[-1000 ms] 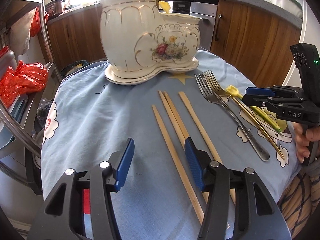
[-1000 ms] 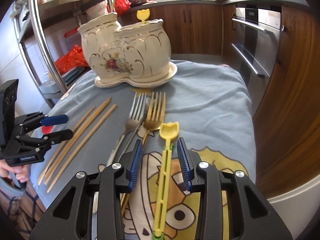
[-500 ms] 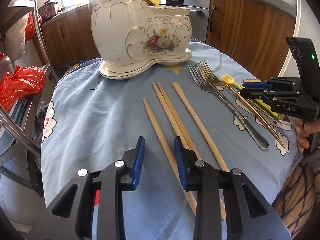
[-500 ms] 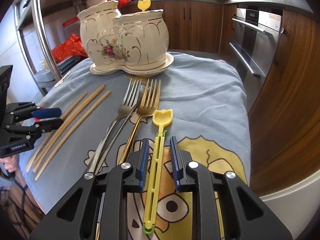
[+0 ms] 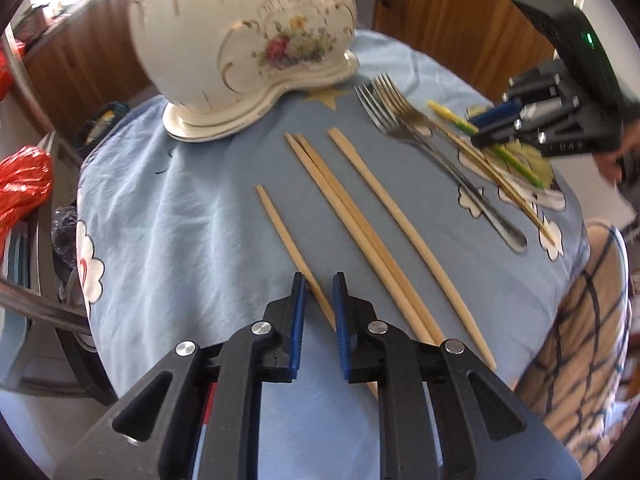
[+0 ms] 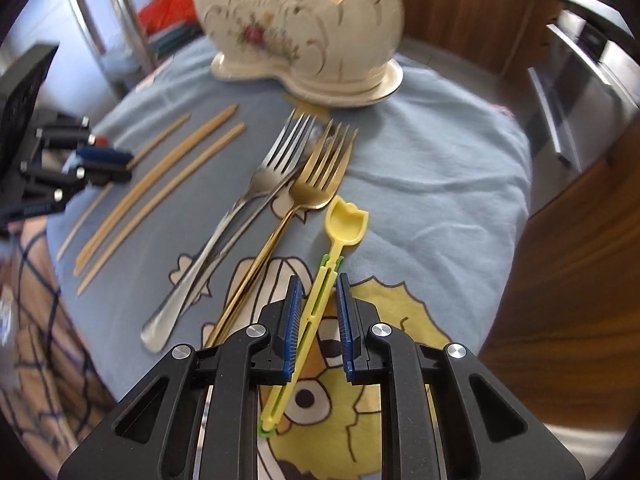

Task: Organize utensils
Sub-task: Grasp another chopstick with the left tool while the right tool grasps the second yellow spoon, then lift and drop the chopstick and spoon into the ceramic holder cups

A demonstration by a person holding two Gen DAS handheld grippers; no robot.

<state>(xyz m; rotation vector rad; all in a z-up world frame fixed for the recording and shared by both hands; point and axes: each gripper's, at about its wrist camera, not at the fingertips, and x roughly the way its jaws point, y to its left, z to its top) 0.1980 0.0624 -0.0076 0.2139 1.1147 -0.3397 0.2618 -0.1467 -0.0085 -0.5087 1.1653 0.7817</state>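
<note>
The leftmost chopstick (image 5: 294, 256) is straddled by the narrowed left gripper (image 5: 319, 308) near the table's front edge, gripped or not cannot be told. The yellow spoon (image 6: 320, 296) is bracketed likewise by the right gripper (image 6: 319, 312) at its handle, apparently for lifting toward the ceramic holder (image 6: 304, 28) at the far edge.

Bare blue cloth on the tabletop (image 5: 168, 208) is left open to the left of the chopsticks (image 5: 360, 224). The far edge is blocked by the ceramic holder (image 5: 240, 48). Between chopsticks and forks (image 6: 280, 184) only narrow strips are left.
</note>
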